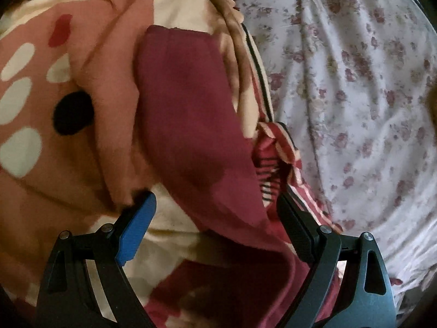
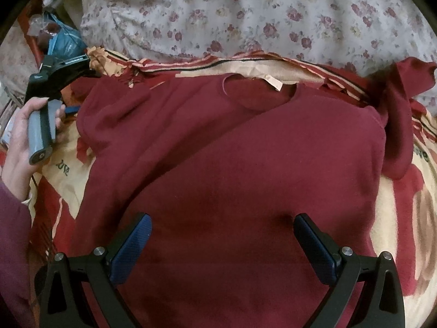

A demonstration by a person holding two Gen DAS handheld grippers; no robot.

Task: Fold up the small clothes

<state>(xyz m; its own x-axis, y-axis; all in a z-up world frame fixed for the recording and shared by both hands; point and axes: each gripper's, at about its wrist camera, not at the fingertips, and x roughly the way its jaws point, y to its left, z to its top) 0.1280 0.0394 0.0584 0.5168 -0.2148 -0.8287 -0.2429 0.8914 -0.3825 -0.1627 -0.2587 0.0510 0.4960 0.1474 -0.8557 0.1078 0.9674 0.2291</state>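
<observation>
maroon sweater [image 2: 245, 164] flat on blanket [image 2: 426, 205], unheld

1. A blanket [image 1: 82, 63] in cream, salmon and dark red covers the bed, printed with pale ovals, a red spot and a black spot.
2. Its striped border [image 2: 245, 64], dark red and cream with a thin black line, runs along the far edge, bunched into small ruffles in places.
3. A white sheet [image 2: 259, 11] with small reddish flowers lies wrinkled just beyond that border.
4. A blue plastic bag [image 2: 64, 38] sits among blurred clutter at the far left; its contents cannot be made out.
</observation>
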